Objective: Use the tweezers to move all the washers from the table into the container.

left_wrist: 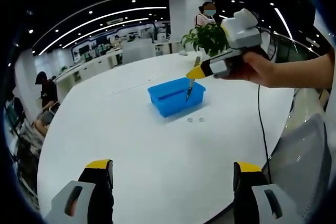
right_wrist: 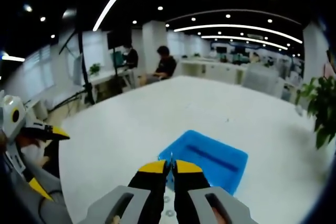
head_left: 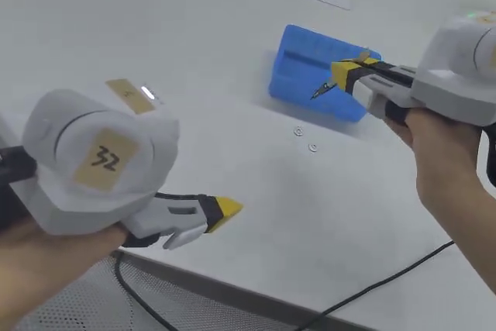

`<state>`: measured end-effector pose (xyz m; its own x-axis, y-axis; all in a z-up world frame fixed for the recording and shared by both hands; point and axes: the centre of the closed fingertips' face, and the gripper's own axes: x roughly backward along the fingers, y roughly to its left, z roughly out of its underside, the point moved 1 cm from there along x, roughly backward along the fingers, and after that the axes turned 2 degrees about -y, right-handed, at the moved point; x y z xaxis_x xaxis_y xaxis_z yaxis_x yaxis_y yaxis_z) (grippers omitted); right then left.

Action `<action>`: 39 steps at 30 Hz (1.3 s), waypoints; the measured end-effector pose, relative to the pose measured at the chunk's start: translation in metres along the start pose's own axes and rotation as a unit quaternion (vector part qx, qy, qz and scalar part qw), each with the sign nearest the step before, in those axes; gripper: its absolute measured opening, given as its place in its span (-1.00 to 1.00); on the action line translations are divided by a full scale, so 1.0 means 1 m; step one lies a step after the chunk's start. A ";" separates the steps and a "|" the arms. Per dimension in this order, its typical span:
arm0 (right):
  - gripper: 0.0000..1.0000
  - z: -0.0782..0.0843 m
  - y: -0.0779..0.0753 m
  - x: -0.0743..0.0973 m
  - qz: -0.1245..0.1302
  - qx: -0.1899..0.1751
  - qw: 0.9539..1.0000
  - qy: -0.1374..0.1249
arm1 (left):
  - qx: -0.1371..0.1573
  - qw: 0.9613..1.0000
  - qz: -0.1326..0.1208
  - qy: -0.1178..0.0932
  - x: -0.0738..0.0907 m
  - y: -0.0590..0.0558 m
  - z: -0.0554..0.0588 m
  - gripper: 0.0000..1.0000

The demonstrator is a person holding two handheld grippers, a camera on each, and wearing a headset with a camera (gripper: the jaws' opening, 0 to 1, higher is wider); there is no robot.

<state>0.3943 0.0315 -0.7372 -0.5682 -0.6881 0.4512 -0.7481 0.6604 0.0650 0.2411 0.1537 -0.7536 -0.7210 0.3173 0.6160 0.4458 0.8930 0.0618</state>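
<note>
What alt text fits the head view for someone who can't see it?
The right tongs hold tweezers over a blue container on a white table, with two washers lying beside it. The left tongs hover at lower left.

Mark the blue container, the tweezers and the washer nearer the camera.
blue container (head_left: 302, 92): head view, on its near outer wall.
tweezers (head_left: 324, 90): head view, on the thin shaft close to the tip.
washer (head_left: 312, 147): head view, on the small ring itself.
</note>
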 end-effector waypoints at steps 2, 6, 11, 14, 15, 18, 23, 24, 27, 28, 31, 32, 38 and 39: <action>-0.98 0.008 0.004 -0.001 0.001 0.000 1.000 0.008 | 0.000 1.000 0.000 0.000 0.000 0.000 0.000 0.94; -0.98 0.021 0.007 -0.005 -0.001 -0.001 1.000 0.018 | -0.002 1.000 0.000 0.003 -0.001 0.000 0.001 0.94; -0.98 0.032 0.006 -0.010 0.003 0.002 1.000 0.030 | -0.003 1.000 0.003 0.005 -0.002 -0.001 0.002 0.93; -0.98 0.037 0.004 -0.014 0.006 0.004 0.999 0.037 | -0.004 1.000 0.003 0.007 -0.002 -0.002 0.002 0.93; -0.98 0.037 0.004 -0.015 0.006 0.002 0.999 0.037 | -0.004 1.000 0.003 0.007 -0.002 -0.002 0.002 0.94; -0.98 0.038 0.004 -0.018 0.006 -0.002 0.999 0.039 | -0.003 1.000 0.003 0.007 -0.002 -0.002 0.002 0.93; -0.98 0.041 0.004 -0.020 0.007 0.004 0.999 0.044 | -0.004 1.000 0.002 0.009 -0.001 -0.002 0.003 0.93; -0.98 0.042 0.004 -0.020 0.007 0.005 0.999 0.046 | -0.005 1.000 0.002 0.008 -0.001 -0.002 0.002 0.93; -0.98 0.044 0.005 -0.020 0.007 0.016 0.999 0.043 | -0.006 1.000 0.003 0.008 -0.001 -0.002 0.002 0.93; -0.98 0.045 0.004 -0.020 0.009 0.015 0.999 0.047 | -0.007 1.000 0.003 0.009 -0.001 -0.003 0.002 0.93; -0.98 0.046 0.007 -0.019 0.010 0.024 0.999 0.042 | -0.007 1.000 0.006 0.008 -0.002 -0.004 0.001 0.93; -0.98 0.046 0.008 -0.019 0.008 0.024 0.999 0.040 | -0.008 1.000 0.007 0.009 -0.002 -0.005 0.001 0.93; -1.00 0.045 0.011 -0.021 0.012 0.046 0.998 0.044 | -0.011 1.000 0.007 0.005 -0.001 -0.007 -0.001 0.93; -1.00 0.045 0.011 -0.021 0.012 0.048 0.998 0.045 | -0.011 1.000 0.006 0.004 -0.001 -0.006 -0.002 0.93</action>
<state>0.3824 0.0397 -0.7858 -0.5565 -0.6400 0.5299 -0.7664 0.6417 -0.0299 0.2401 0.1471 -0.7535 -0.7108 0.3250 0.6238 0.4659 0.8820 0.0713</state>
